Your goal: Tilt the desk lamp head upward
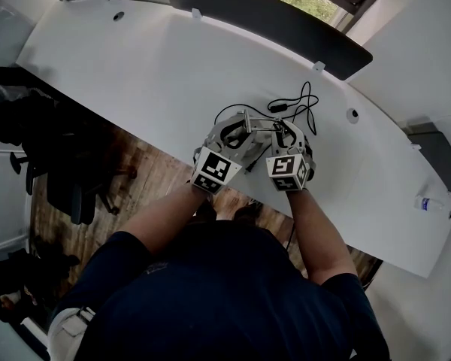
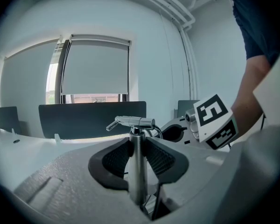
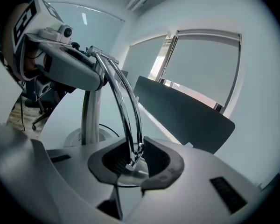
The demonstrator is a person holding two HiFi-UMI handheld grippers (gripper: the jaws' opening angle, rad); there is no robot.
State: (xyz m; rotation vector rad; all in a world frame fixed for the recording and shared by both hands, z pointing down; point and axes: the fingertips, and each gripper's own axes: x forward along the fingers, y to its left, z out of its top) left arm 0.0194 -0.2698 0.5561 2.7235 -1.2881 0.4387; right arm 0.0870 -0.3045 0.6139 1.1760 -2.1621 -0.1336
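Observation:
A chrome desk lamp [image 1: 257,125] stands near the front edge of the white desk [image 1: 135,59], with both grippers on it. In the left gripper view the lamp's upright pole [image 2: 138,171] runs between the black pads, and my left gripper [image 2: 138,155] is shut on it below the top joint [image 2: 130,122]. In the right gripper view the two thin curved chrome rods [image 3: 126,101] of the lamp's arm come down between the pads, where my right gripper [image 3: 134,158] is shut on them at the lamp head's end. The lamp's round base [image 3: 81,136] shows behind.
A black cable [image 1: 301,105] loops on the desk just behind the lamp. A dark partition [image 1: 270,21] runs along the desk's far edge. A small bottle [image 1: 432,204] lies at the far right. Dark chairs [image 1: 68,179] stand on the wooden floor at the left.

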